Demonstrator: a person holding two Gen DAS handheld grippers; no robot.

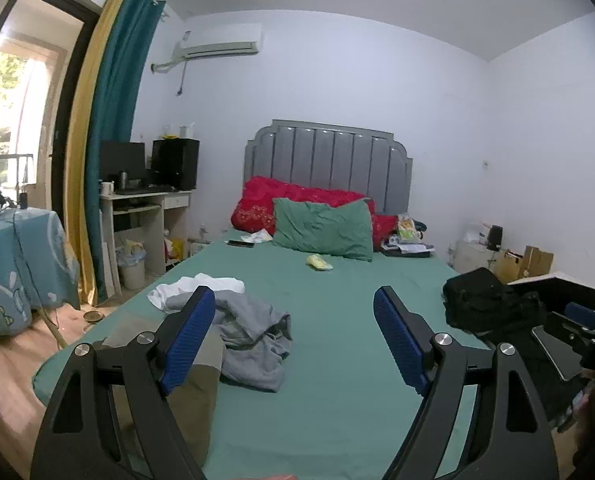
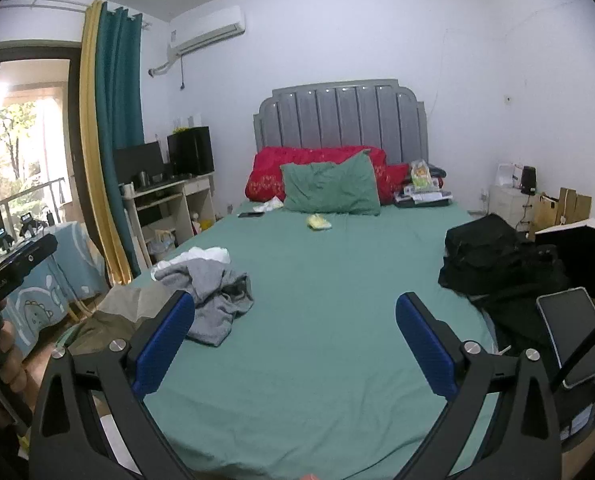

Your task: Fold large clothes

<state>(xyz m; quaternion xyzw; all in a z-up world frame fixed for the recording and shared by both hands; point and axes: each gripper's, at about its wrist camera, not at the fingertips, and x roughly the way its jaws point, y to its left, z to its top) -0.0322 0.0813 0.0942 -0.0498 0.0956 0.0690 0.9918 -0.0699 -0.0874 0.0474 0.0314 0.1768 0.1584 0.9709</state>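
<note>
Grey garment (image 1: 253, 336) lies crumpled on green bed (image 1: 337, 400), left side, w/ white cloth (image 1: 201, 286) behind it. Left gripper (image 1: 293, 340) & right gripper (image 2: 295, 344) both wide open, empty, above the bed. Prob. pre-grasp step; next: reach garment, pinch an edge.

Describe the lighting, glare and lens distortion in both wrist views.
Left wrist view: the window is blown out white, the curtain bows with fisheye curvature, and corners vignette black. Right wrist view: the same overexposed window, a curved headboard, soft even room light, and the grey garment sharp enough.
</note>
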